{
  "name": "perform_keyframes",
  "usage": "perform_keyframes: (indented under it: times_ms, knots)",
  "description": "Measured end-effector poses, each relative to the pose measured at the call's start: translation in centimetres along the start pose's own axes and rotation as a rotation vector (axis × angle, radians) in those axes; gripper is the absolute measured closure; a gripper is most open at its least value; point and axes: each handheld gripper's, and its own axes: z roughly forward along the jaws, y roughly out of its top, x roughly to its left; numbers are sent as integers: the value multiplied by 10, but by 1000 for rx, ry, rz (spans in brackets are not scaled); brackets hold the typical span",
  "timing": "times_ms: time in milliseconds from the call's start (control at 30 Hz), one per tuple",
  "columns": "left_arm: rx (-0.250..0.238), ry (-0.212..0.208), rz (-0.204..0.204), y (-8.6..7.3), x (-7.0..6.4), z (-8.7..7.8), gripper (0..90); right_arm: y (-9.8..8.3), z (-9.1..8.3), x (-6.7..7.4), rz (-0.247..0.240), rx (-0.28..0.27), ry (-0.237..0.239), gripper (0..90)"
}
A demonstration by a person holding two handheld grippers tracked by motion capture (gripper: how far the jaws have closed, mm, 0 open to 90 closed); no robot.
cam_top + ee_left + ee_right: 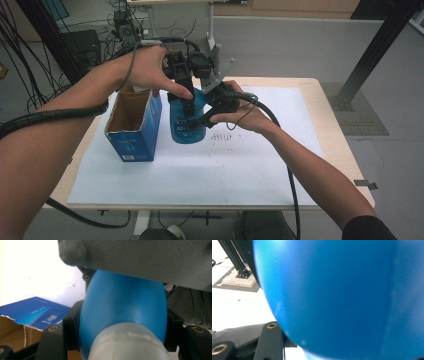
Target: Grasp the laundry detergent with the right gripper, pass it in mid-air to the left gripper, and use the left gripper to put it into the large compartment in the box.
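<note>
blue bottle (186,122), upright on the white sheet (240,165) just right of the open blue box (134,125). your left gripper (187,107) clamps its upper body from above, jaws closed on it; the white cap (127,342) is cut off in the left gripper view. your right gripper (202,120) pinches its side, the contact partly hidden by your hands.

I have both forearms angled inward, left gripper (186,107) beside right gripper (202,119), jaws clamped tight (tips nearly touching).
</note>
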Motion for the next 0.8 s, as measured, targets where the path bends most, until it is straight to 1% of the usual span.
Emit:
perform_keyframes:
  times_ms: [167,200,233,267,367,533,800]
  knots:
    - [-2,-4,-2,-2,1,1,361,0,2,0,1,-2,6,431]
    - [7,-5,7,-2,1,1,362,0,2,-1,0,-1,6,430]
    - [3,-9,-2,-2,1,2,362,0,3,-1,-3,-1,7,430]
    - [3,-11,-3,-3,1,2,362,0,3,0,4,1,10,430]
    - [6,-15,-3,-3,2,2,363,-1,5,-1,3,-1,14,429]
    - [-2,-7,0,-3,1,3,364,-1,5,-1,2,-5,14,427]
    - [3,-8,-2,-3,0,2,365,-1,5,-1,-2,-5,15,424]
